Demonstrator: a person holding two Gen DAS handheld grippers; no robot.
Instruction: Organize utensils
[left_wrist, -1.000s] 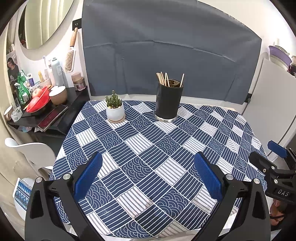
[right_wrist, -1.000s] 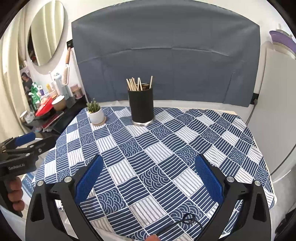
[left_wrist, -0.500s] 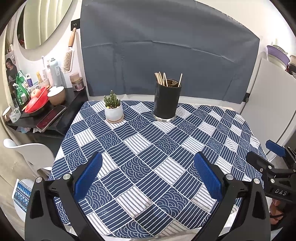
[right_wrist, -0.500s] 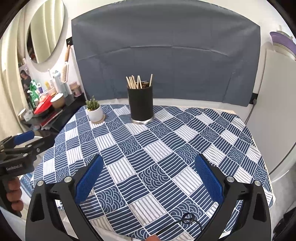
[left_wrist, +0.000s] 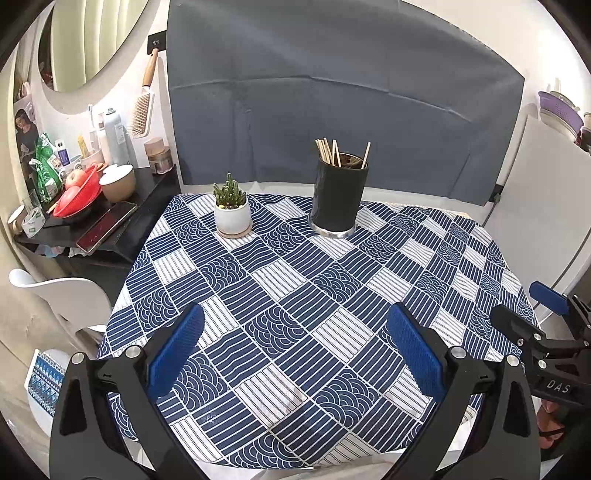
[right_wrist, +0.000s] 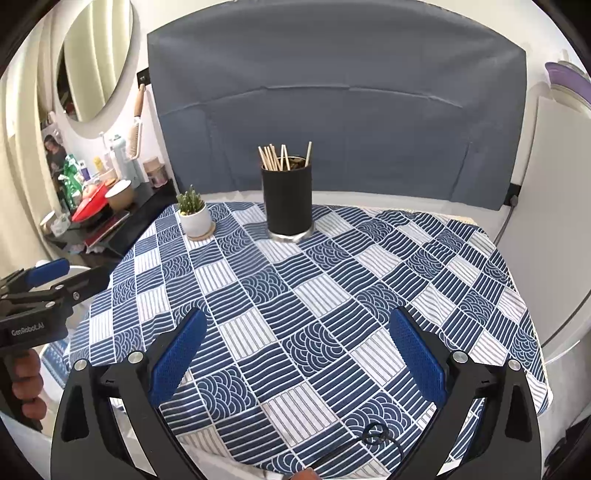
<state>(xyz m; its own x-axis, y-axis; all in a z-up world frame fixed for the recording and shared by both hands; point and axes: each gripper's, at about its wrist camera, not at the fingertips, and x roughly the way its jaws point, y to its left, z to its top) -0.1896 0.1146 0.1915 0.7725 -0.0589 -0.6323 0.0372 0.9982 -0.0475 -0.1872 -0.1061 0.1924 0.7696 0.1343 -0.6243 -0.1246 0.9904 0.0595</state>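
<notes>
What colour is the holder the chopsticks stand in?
Black, with a silvery base: the holder shows best in the right wrist view.

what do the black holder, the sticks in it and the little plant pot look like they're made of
Black holder: matte black wall, possibly a textured or leather-like wrap, over a shiny, metal-looking base ring.
Sticks: pale tan, thin and straight, probably bamboo or wood chopsticks.
Plant pot: smooth glossy white, likely glazed ceramic, standing on a tan saucer that looks like wood or bamboo.
</notes>
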